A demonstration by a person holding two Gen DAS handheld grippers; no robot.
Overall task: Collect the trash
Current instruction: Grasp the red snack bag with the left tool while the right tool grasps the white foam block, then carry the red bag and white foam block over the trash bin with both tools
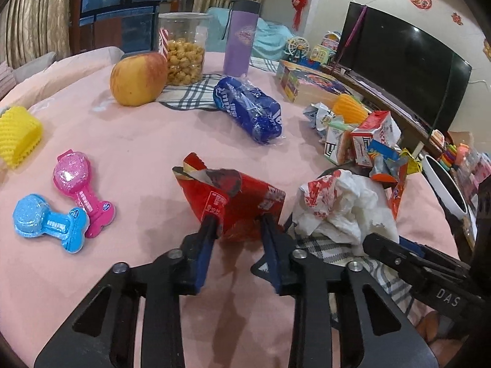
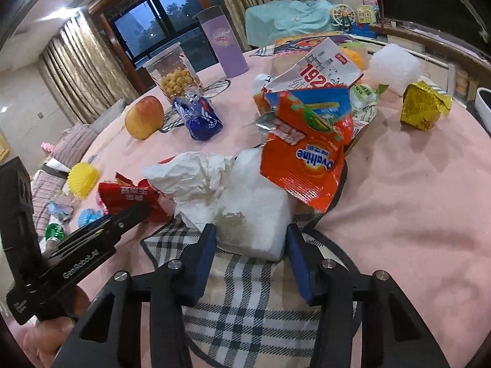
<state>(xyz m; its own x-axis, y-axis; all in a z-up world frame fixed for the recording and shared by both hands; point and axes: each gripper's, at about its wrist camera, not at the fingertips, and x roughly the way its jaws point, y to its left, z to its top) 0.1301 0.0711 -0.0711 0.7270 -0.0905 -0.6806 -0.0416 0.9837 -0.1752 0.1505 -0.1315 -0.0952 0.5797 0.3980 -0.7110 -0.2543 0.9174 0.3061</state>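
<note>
My left gripper (image 1: pixel 237 220) is shut on a red snack wrapper (image 1: pixel 242 196) on the pink tablecloth; it shows from the side in the right wrist view (image 2: pixel 135 211). My right gripper (image 2: pixel 250 236) straddles a white crumpled tissue wad (image 2: pixel 254 211), its pads touching both sides. A white crumpled paper (image 2: pixel 196 181) lies beside it, also in the left wrist view (image 1: pixel 346 205). An orange Ovaltine packet (image 2: pixel 303 165) tops a trash pile with a white 1929 carton (image 2: pixel 325 67). A yellow-gold wrapper (image 2: pixel 425 107) lies at right.
An apple (image 1: pixel 138 78), popcorn jar (image 1: pixel 184 49), purple tumbler (image 1: pixel 241 36) and blue cookie pack (image 1: pixel 248 109) stand at the back. Pink (image 1: pixel 79 187) and blue toys (image 1: pixel 49 222), yellow foam sleeve (image 1: pixel 18 132) at left. Plaid cloth (image 2: pixel 242 300) lies under my right gripper. White bin (image 1: pixel 445 190) is beyond the table edge.
</note>
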